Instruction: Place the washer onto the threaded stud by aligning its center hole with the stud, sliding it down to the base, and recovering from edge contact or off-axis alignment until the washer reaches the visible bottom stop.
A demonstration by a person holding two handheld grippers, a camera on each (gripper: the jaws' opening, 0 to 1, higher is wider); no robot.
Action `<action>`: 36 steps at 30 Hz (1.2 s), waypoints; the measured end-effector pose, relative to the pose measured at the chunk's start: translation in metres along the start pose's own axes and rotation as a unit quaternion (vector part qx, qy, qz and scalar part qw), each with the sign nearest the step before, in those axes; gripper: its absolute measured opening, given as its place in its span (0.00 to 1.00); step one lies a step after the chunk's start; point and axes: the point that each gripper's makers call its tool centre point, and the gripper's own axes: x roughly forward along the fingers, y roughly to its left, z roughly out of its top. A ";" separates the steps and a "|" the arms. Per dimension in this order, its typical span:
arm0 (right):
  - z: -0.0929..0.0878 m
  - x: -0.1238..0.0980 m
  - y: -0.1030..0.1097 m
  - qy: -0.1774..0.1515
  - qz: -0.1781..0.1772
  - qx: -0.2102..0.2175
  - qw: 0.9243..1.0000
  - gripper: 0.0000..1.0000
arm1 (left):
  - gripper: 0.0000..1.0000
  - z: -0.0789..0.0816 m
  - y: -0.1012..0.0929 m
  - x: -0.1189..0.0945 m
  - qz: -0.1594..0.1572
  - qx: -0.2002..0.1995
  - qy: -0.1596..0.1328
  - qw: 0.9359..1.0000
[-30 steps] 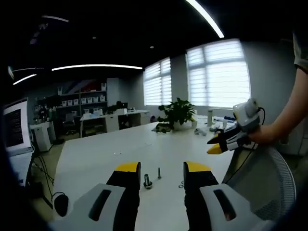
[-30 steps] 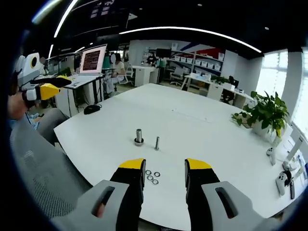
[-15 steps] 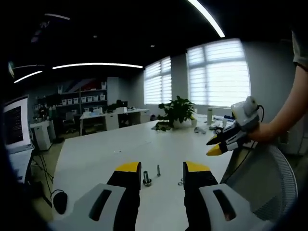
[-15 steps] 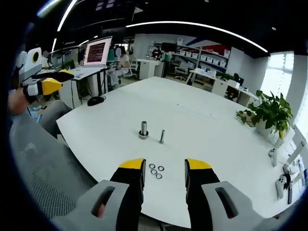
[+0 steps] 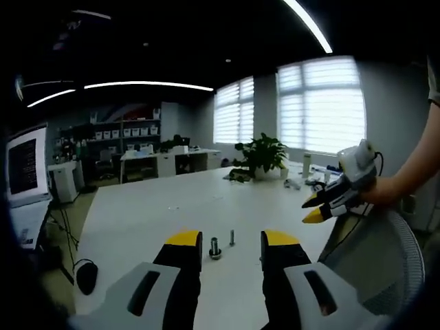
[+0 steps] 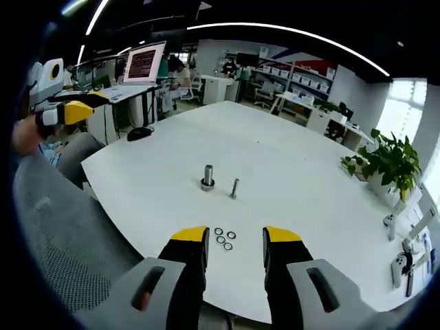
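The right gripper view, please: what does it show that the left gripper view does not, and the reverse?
Right gripper view: three loose washers lying just ahead of its open fingers, and the left gripper. Left gripper view: the right gripper raised beside the mesh chair. Both: the white table, the threaded stud, the smaller bolt, the potted plant.

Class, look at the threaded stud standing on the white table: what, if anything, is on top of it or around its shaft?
Nothing sits on the threaded stud: its shaft and tip are bare. The three washers lie flat on the white table nearer the right claw. Whether anything lies under the stud's base cannot be seen.
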 end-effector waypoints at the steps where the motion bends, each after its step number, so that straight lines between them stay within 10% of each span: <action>1: -0.004 0.003 0.001 0.010 0.006 0.004 1.000 0.34 | 0.32 0.000 0.001 -0.001 0.004 0.001 0.001 1.000; 13: -0.064 0.051 0.029 0.164 0.110 -0.086 0.977 0.27 | 0.31 -0.008 0.002 0.000 0.007 -0.004 0.018 1.000; 36: -0.099 0.115 0.009 0.240 0.120 -0.070 0.961 0.23 | 0.30 -0.018 0.007 0.002 0.011 -0.026 0.037 0.999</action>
